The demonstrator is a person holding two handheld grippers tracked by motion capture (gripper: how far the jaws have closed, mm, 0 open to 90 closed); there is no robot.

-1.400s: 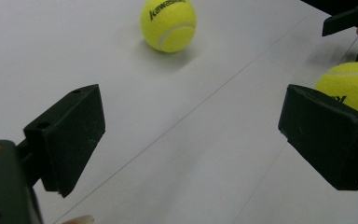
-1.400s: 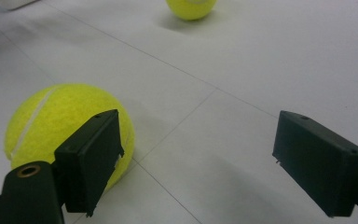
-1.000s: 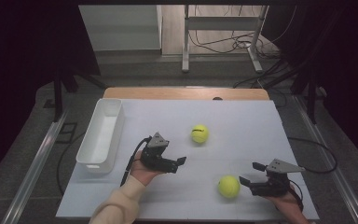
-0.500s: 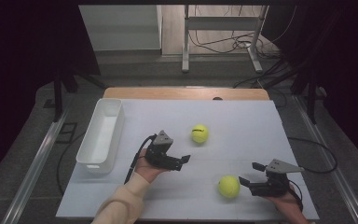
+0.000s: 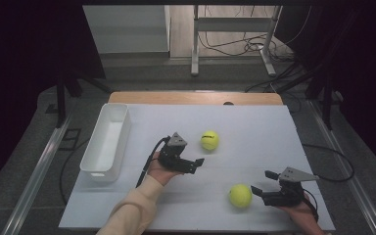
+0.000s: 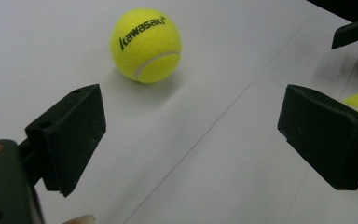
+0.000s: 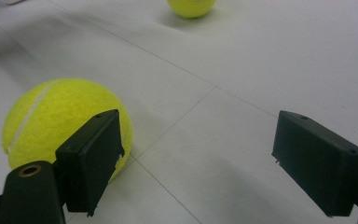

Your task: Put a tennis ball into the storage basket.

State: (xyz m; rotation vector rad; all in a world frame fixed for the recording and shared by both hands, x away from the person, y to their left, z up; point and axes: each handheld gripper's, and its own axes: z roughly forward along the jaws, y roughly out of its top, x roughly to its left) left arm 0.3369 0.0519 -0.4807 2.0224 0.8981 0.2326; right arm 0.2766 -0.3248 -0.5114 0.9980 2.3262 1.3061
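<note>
White table carries two tennis balls. Left gripper has its jaws wide apart and empty; the far ball lies just ahead of them. Right gripper is also wide apart; the near ball sits just beside its tips, outside the gap. A white bin stands beyond the left gripper.

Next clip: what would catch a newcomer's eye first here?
Two bright yellow tennis balls on the pale table: the far ball lies just beyond the open left gripper, and the near ball sits right beside the open right gripper. A white bin stands along the table's left side.
</note>
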